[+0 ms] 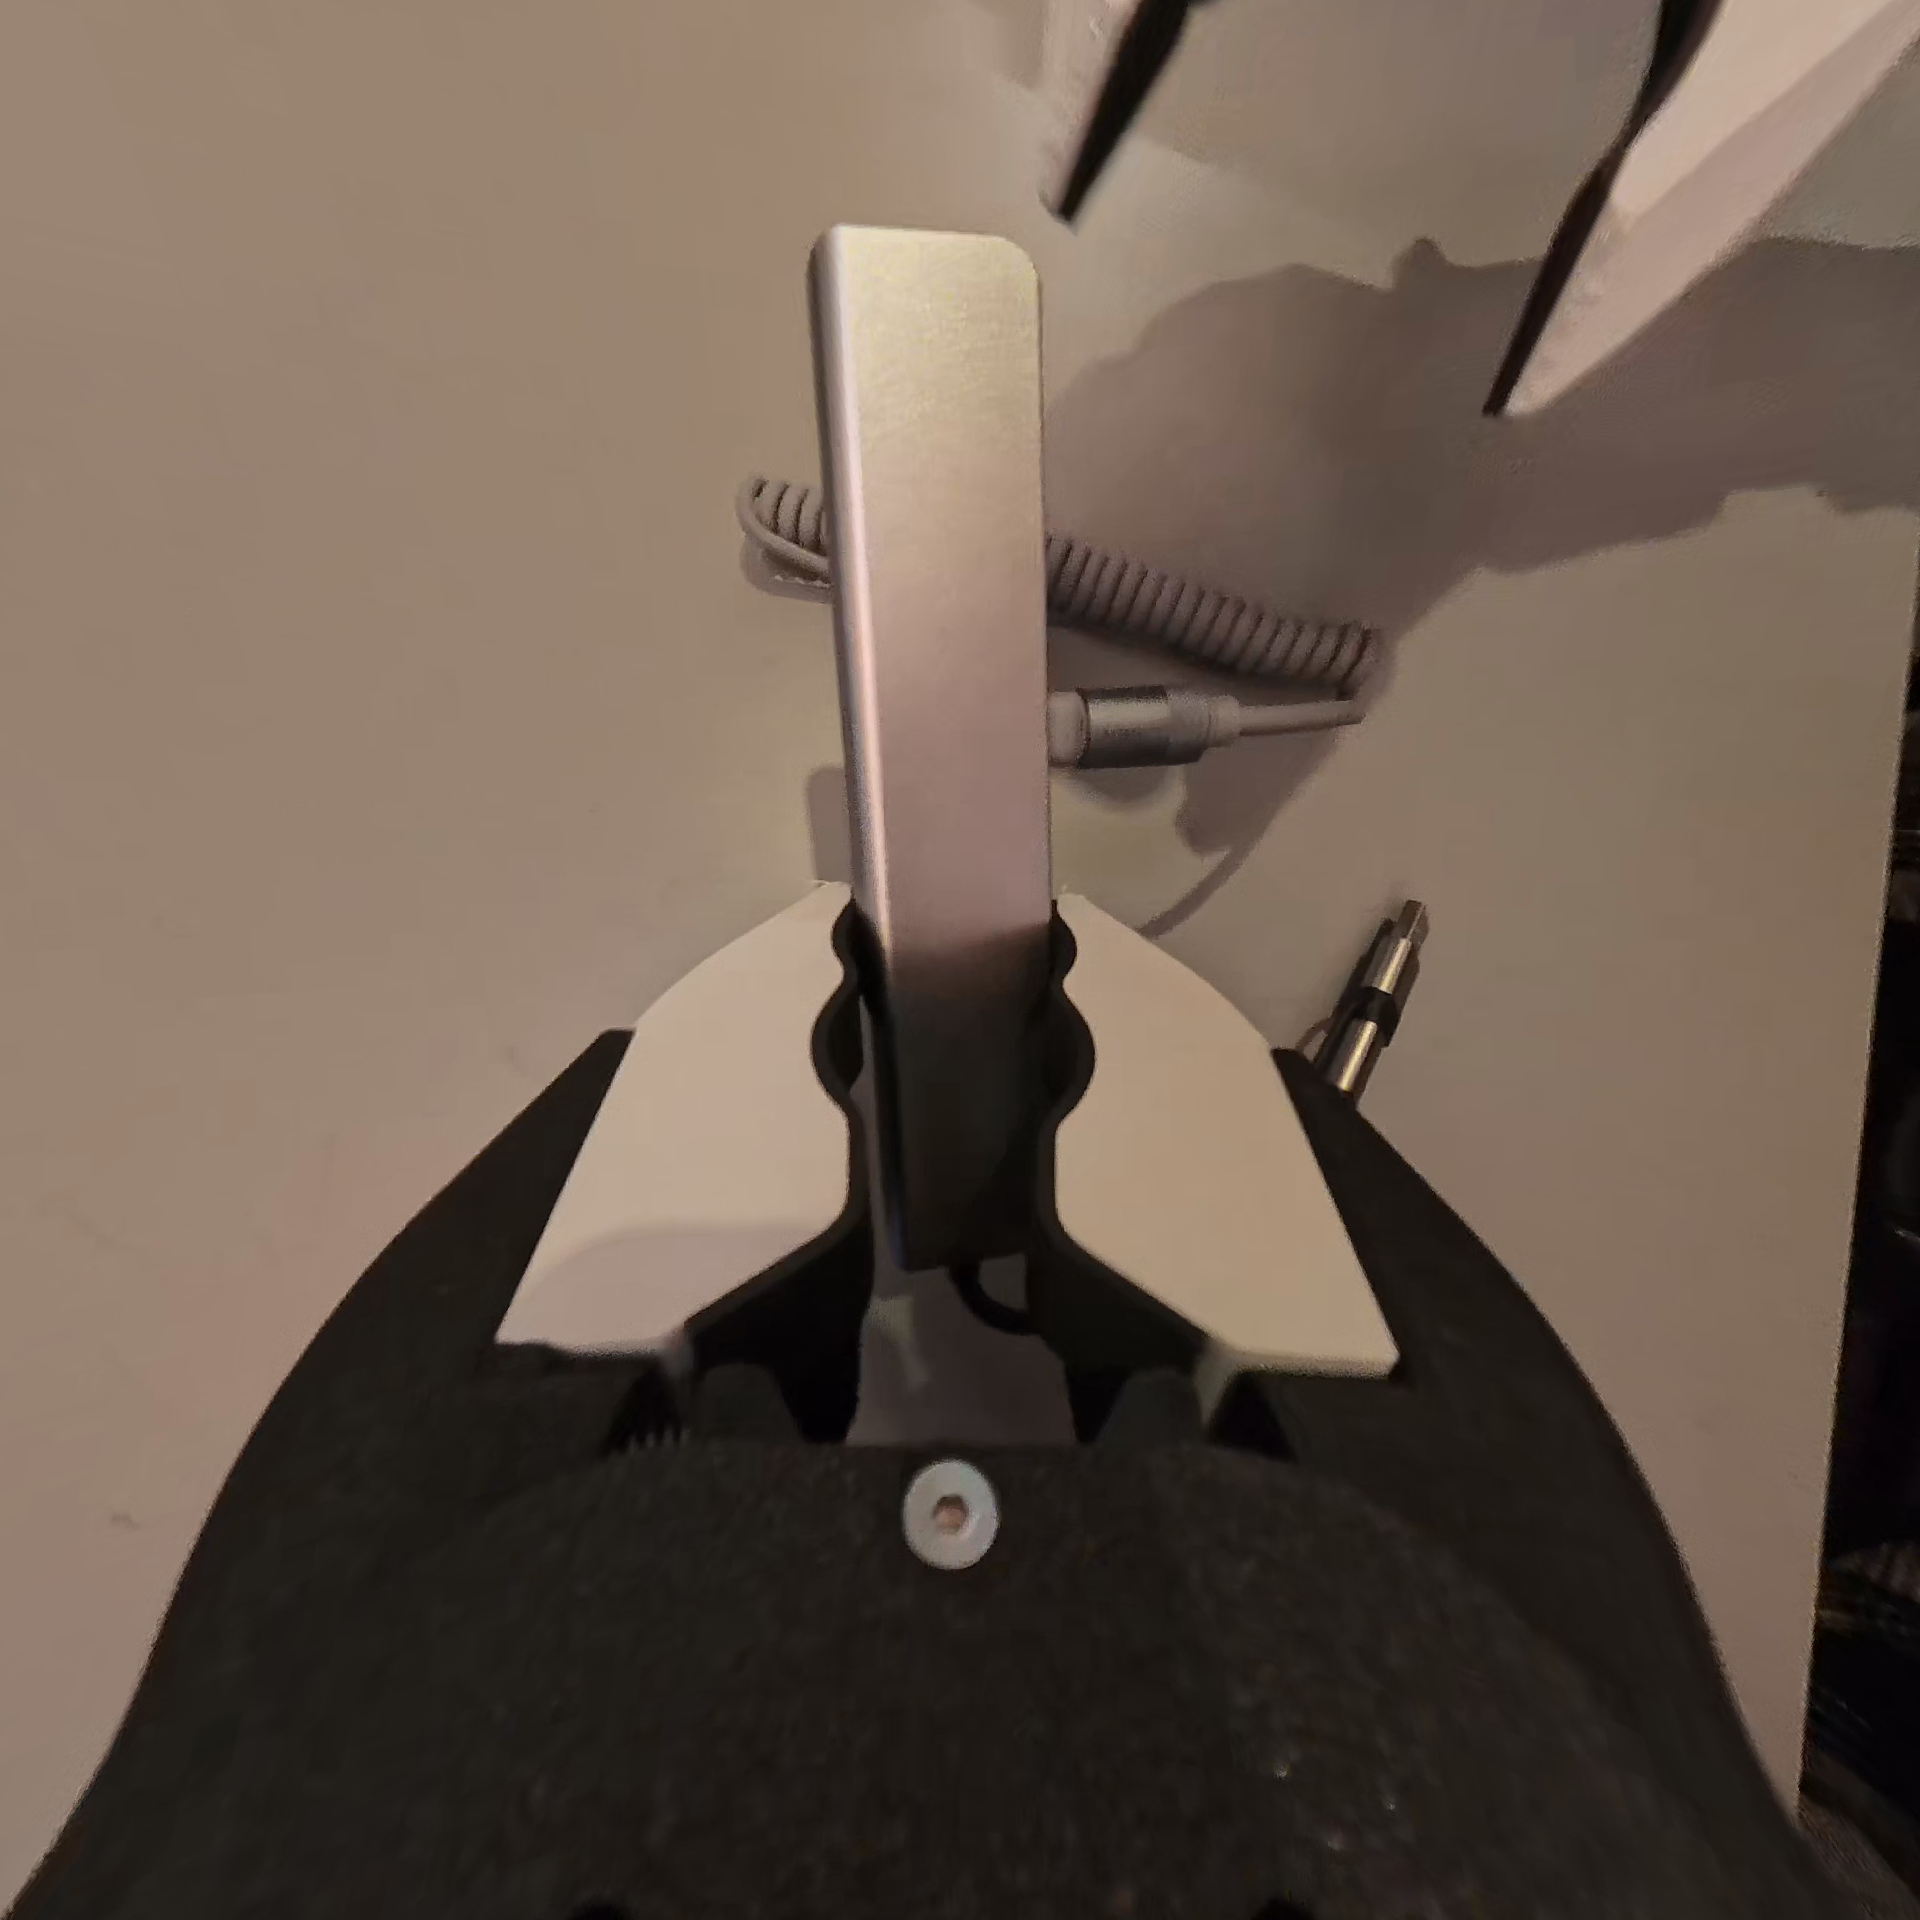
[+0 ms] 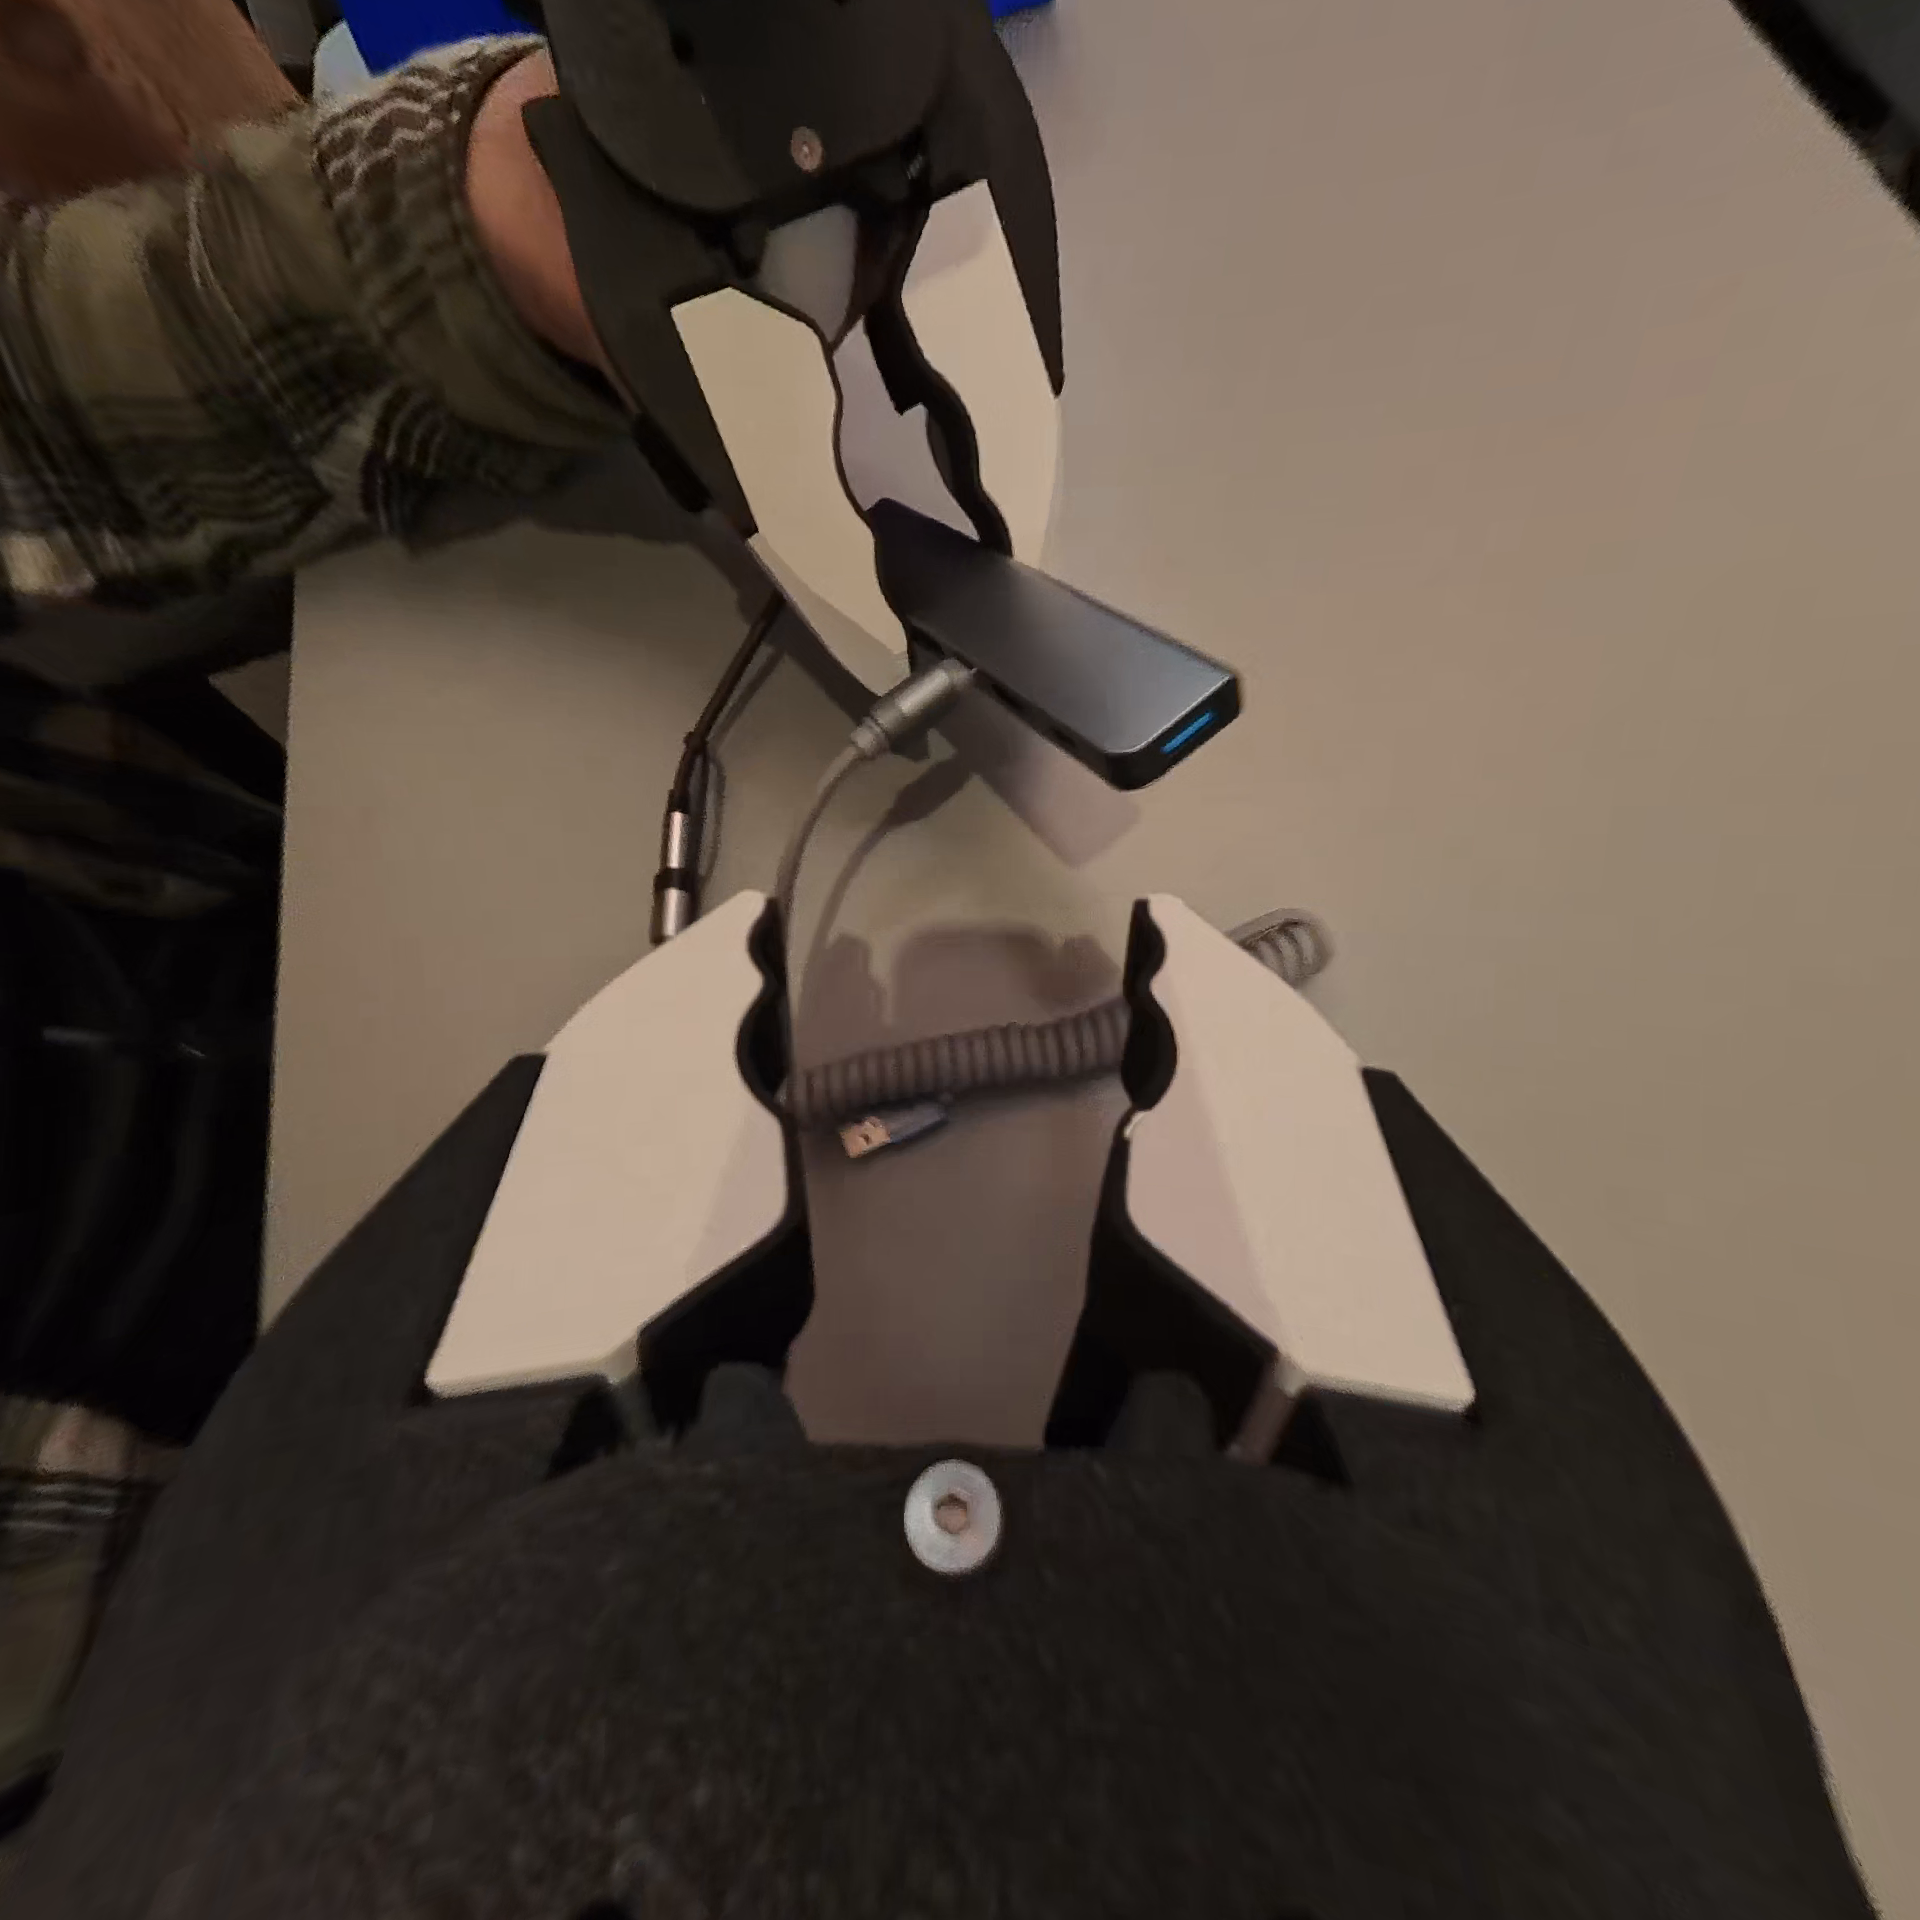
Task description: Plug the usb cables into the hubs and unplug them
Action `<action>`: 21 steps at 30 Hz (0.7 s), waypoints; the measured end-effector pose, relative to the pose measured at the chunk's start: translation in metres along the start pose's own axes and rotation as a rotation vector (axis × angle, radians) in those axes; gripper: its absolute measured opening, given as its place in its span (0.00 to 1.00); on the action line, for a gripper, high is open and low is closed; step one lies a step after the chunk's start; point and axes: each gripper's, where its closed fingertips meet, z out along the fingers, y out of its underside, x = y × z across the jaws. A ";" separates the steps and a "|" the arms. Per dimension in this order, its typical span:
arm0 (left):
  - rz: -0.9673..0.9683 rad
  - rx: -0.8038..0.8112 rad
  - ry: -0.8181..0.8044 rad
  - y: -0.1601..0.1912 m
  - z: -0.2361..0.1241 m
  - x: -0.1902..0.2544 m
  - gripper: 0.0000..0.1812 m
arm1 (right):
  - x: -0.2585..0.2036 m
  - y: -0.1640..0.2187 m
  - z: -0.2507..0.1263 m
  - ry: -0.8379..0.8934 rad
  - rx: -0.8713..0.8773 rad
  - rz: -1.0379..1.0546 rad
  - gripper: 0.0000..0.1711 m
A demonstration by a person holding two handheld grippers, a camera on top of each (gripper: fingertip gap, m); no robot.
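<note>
Hub (image 2: 1070,665), lifted off the surface (image 2: 1455,520), sits clamped in the left hand-held gripper (image 2: 935,561). Right hand-held gripper (image 2: 951,914) hovers wide open over the coiled cable (image 2: 966,1049); best pinch its blue-tipped plug (image 2: 888,1132) squarely.

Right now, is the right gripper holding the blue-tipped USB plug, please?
No: the right gripper is open and empty, and the blue-tipped USB plug lies on the table below its spread fingers.
</note>
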 end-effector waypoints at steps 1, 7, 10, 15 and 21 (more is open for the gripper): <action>0.002 0.006 0.010 -0.001 -0.001 0.002 0.16 | 0.003 -0.003 -0.004 0.009 -0.003 -0.037 0.38; 0.033 0.000 0.057 0.000 0.001 0.011 0.16 | 0.006 -0.021 -0.002 -0.044 -0.102 -0.282 0.44; 0.055 0.009 0.082 -0.002 0.001 0.017 0.16 | 0.001 -0.024 0.012 -0.121 -0.164 -0.343 0.45; 0.067 0.039 0.116 -0.005 -0.002 0.022 0.17 | 0.002 -0.020 0.026 -0.209 -0.198 -0.305 0.41; 0.075 0.059 0.144 -0.007 -0.003 0.026 0.17 | -0.002 -0.026 0.029 -0.243 -0.141 -0.285 0.18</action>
